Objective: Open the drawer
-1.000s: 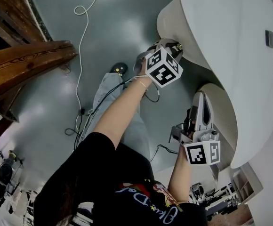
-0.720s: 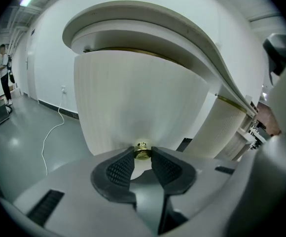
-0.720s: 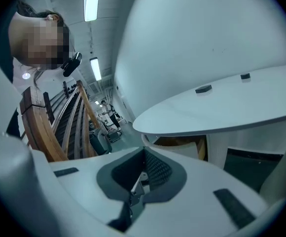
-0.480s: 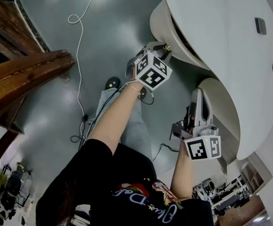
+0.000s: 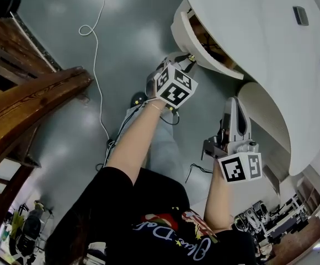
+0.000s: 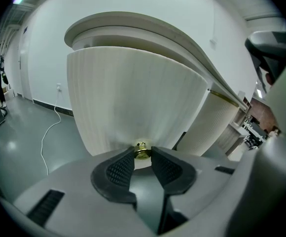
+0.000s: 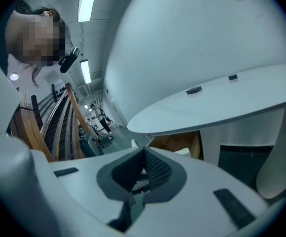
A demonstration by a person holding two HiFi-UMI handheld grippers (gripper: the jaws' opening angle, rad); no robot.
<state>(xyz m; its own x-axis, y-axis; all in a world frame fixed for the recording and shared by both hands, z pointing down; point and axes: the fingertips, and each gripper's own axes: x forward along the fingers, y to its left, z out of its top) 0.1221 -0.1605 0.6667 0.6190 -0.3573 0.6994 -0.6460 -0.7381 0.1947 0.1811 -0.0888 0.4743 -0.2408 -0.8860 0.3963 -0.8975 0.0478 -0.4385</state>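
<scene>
The drawer has a curved, cream, ribbed front and sits under the white desk top. It stands pulled out a little, and its wooden inside shows in the gap. My left gripper is shut on the drawer's small brass knob, which sits between the two black pads. My right gripper hangs lower right, pointing at a second curved pedestal without touching it. Its jaws meet at the tips with nothing between them.
A white cable loops over the grey floor. A wooden stair rail runs along the left. The person's leg and shoe are below the left arm. In the right gripper view, the desk top overhangs.
The drawer has slid out from under the desk top, and its wooden inside now shows. My left gripper has moved back with the knob. The right gripper has stayed put.
</scene>
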